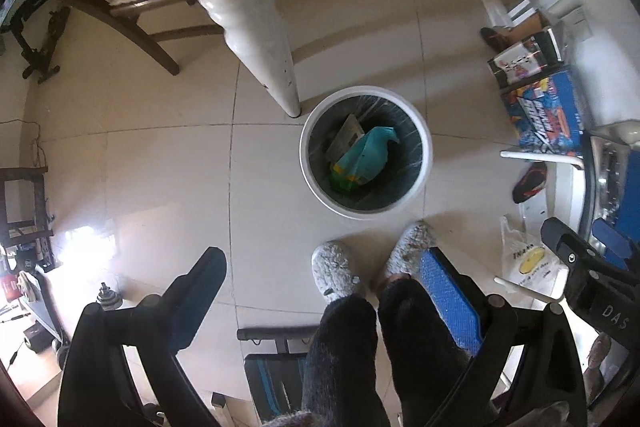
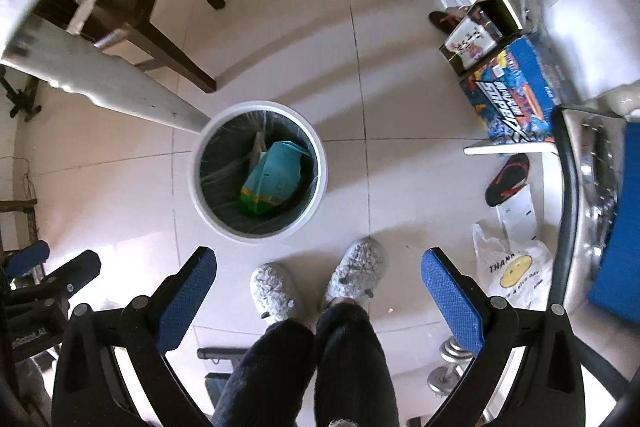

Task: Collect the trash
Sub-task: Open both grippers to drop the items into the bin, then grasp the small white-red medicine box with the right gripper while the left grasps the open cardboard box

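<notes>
Trash, a teal-and-green packet [image 2: 272,179], lies inside the white bin [image 2: 320,163] on the floor, ahead of and below both grippers. The left gripper [image 1: 324,279] and right gripper [image 2: 318,279] hang spread wide, holding nothing. Next target is probably the white plastic bag [image 2: 516,275], low to the right gripper's right; descend squarely and pinch bunched film.

bin [image 1: 366,151] frame centre on floor, table leg [image 1: 276,67] touching its upper-left rim | packet [image 1: 362,159] inside bin | slippers [image 1: 334,273] just below bin | printed box [image 1: 546,117] right | plastic bag [image 1: 524,261] lower right | chair [image 1: 132,7] upper left
</notes>
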Action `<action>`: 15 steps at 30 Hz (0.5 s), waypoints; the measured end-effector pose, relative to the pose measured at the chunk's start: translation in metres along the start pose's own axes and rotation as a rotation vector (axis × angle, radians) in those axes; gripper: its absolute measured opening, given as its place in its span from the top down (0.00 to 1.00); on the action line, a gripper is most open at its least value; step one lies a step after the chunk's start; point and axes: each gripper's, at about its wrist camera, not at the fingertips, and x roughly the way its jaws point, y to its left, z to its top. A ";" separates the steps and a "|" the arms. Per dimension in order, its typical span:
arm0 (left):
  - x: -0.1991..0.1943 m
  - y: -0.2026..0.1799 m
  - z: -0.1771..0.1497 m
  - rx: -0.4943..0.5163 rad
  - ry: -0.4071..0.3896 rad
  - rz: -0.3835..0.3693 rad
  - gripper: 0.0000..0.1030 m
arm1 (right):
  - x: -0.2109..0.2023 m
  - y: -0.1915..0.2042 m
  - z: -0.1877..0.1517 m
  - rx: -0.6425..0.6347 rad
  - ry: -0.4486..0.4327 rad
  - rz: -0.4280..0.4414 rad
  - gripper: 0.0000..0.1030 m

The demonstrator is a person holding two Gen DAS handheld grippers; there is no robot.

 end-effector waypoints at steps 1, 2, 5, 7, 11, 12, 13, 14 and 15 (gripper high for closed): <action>-0.013 0.001 -0.004 0.001 -0.007 -0.002 0.04 | -0.014 0.000 -0.003 0.003 -0.008 0.003 0.00; -0.023 0.001 -0.007 0.000 -0.013 -0.005 0.04 | -0.024 0.000 -0.005 0.006 -0.014 0.005 0.00; -0.056 0.003 -0.016 -0.006 -0.030 -0.021 0.04 | -0.064 0.002 -0.013 0.011 -0.023 0.024 0.00; -0.082 0.005 -0.021 -0.008 -0.053 -0.030 0.04 | -0.093 0.004 -0.018 0.013 -0.027 0.042 0.00; -0.129 0.006 -0.026 -0.024 -0.084 -0.055 0.04 | -0.148 0.005 -0.025 0.026 -0.031 0.088 0.00; -0.139 0.007 -0.025 -0.029 -0.093 -0.059 0.04 | -0.161 0.004 -0.025 0.034 -0.033 0.102 0.00; -0.153 0.005 -0.021 -0.032 -0.109 -0.063 0.04 | -0.176 0.003 -0.023 0.041 -0.041 0.120 0.00; -0.164 0.003 -0.018 -0.034 -0.123 -0.063 0.04 | -0.188 0.001 -0.020 0.047 -0.050 0.134 0.00; -0.172 0.001 -0.015 -0.033 -0.137 -0.063 0.04 | -0.203 -0.001 -0.015 0.055 -0.065 0.144 0.00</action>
